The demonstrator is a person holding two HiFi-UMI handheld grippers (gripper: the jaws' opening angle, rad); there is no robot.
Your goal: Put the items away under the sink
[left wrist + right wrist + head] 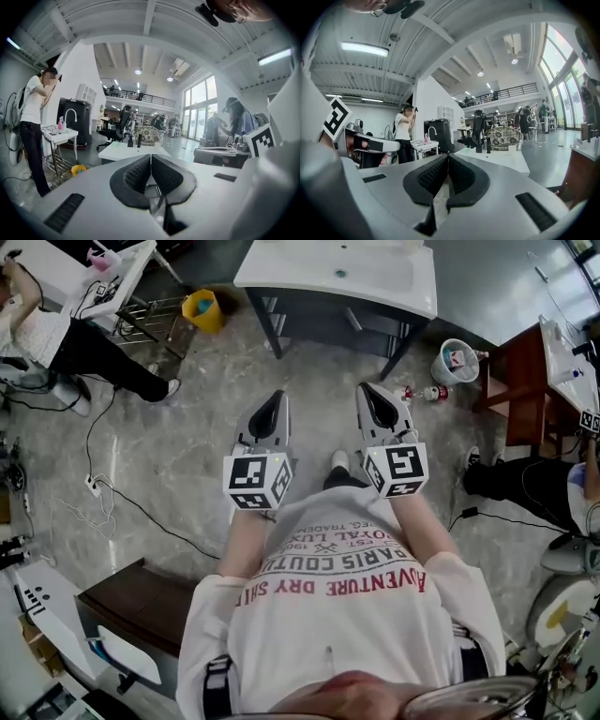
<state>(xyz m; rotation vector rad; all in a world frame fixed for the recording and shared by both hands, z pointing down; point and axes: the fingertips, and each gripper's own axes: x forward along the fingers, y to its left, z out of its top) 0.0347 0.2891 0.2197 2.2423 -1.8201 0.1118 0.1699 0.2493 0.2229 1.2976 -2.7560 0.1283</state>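
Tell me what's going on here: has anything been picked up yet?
Not yet. A person stands facing the sink with a gripper in each hand. The left gripper and right gripper are both shut and empty, held out side by side. A bucket and bottles sit on the floor to the right of the sink, untouched.

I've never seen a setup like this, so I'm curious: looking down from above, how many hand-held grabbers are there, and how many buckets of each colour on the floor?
Grippers: 2 (left gripper, right gripper, both shut, nothing between the jaws)
Yellow bucket: 1
Pale bucket: 1
Total: 4
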